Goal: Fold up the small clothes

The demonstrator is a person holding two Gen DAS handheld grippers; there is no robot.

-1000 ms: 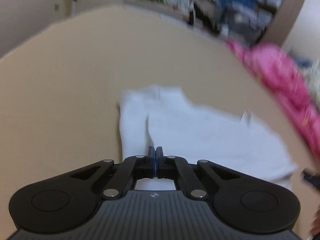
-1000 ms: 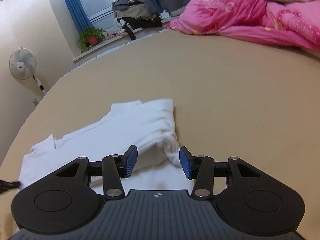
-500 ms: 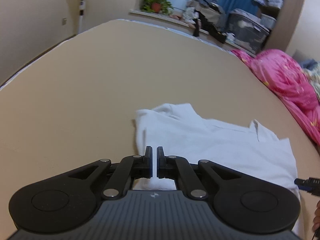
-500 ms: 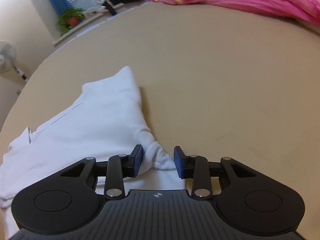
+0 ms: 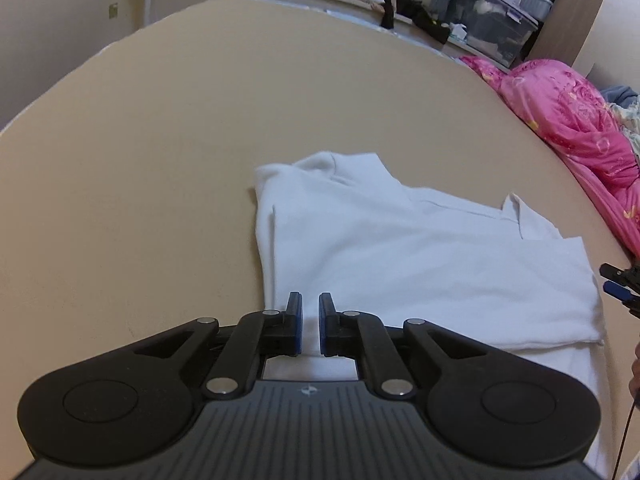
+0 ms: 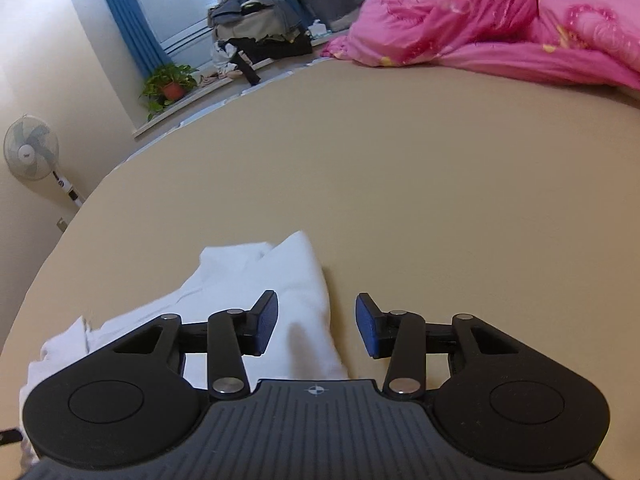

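Observation:
A small white shirt [image 5: 420, 256] lies partly folded on the tan bed sheet [image 5: 160, 160]. My left gripper [image 5: 310, 322] hovers at the shirt's near left edge, its jaws slightly apart with only a narrow gap and nothing in them. The right gripper's tips [image 5: 618, 290] show at the far right edge of the left wrist view. In the right wrist view the shirt [image 6: 292, 304] lies below my right gripper [image 6: 316, 322], which is open and empty over the shirt's right edge.
A pink quilt [image 6: 500, 28] is bunched along the far side of the bed; it also shows in the left wrist view [image 5: 576, 120]. A potted plant [image 6: 168, 84], piled clothes [image 6: 256, 32] and storage boxes [image 5: 492, 28] sit on the window ledge. A fan [image 6: 30, 148] stands by the wall.
My left gripper's jaws have parted from shut to a narrow gap. My right gripper has opened wider and lifted, letting go of the shirt fold between its fingers.

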